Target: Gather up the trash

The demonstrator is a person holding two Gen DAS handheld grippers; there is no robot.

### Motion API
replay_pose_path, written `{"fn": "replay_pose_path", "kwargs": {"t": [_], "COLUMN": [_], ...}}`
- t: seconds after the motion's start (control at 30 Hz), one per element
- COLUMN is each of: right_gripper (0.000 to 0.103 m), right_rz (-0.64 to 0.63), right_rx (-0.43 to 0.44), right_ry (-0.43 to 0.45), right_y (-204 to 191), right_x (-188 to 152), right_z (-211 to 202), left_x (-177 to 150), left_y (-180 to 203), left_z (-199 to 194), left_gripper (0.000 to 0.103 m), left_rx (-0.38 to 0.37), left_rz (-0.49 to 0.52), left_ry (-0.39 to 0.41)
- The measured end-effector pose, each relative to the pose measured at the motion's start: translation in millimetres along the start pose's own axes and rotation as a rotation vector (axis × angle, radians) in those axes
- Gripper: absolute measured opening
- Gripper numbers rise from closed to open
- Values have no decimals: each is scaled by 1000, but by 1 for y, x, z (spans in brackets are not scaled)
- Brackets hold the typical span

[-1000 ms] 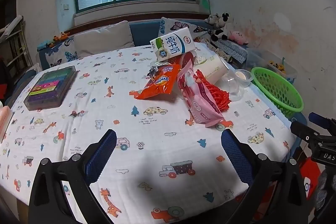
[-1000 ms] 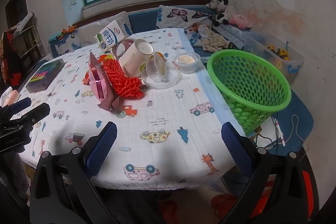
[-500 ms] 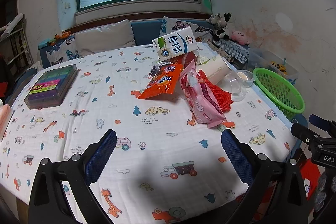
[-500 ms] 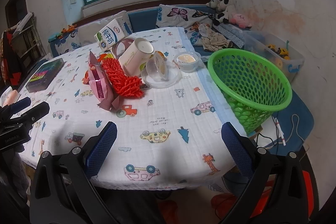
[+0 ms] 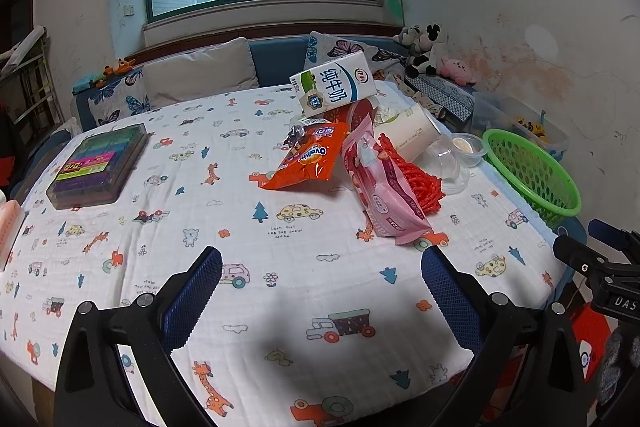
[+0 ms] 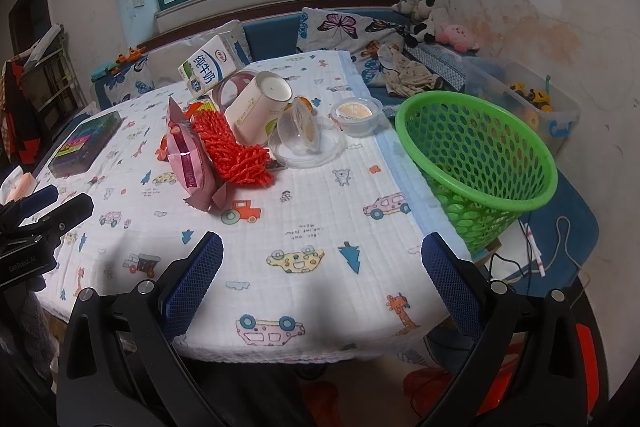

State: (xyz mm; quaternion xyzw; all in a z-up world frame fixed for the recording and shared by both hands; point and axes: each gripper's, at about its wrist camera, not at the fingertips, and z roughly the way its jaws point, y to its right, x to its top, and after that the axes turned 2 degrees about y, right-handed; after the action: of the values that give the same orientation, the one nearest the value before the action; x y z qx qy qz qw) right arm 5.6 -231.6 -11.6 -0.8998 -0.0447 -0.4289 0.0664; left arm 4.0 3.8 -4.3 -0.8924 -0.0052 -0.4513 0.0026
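Observation:
A pile of trash lies on the table's far right: a milk carton (image 5: pixel 334 87), an orange snack bag (image 5: pixel 310 157), a pink wrapper (image 5: pixel 382 187), red netting (image 6: pixel 234 149), a paper cup (image 6: pixel 260 109) and clear plastic cups (image 6: pixel 306 135). A green basket (image 6: pixel 478 163) stands at the table's right edge. My left gripper (image 5: pixel 322 285) is open and empty over the near table. My right gripper (image 6: pixel 322 277) is open and empty near the front edge, left of the basket.
A box of coloured items (image 5: pixel 98 163) lies at the table's far left. A sofa with cushions (image 5: pixel 200 73) and soft toys (image 6: pixel 424 11) is behind. A clear toy bin (image 6: pixel 528 103) stands right of the basket. Cables (image 6: pixel 560 247) lie on the floor.
Both grippers have shifted only slightly; the left wrist view has risen a little. Nothing on the table has moved.

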Motion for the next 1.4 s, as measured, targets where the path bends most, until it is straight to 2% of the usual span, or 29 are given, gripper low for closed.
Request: {"fn": "replay_pose_path", "kwargs": {"t": [0.8, 1.4], "right_gripper": [99, 99], "right_rz": [4, -21], "right_rx": [3, 12], "right_ry": [-14, -19], "right_y": [3, 1], "right_x": [6, 28], "right_z": [9, 24], "left_x": [7, 25], "left_y": [0, -4], "left_z": [11, 26], "left_gripper": [97, 97], "left_rx": [1, 3], "left_rz": [1, -14], "left_ry": [-15, -43]}}
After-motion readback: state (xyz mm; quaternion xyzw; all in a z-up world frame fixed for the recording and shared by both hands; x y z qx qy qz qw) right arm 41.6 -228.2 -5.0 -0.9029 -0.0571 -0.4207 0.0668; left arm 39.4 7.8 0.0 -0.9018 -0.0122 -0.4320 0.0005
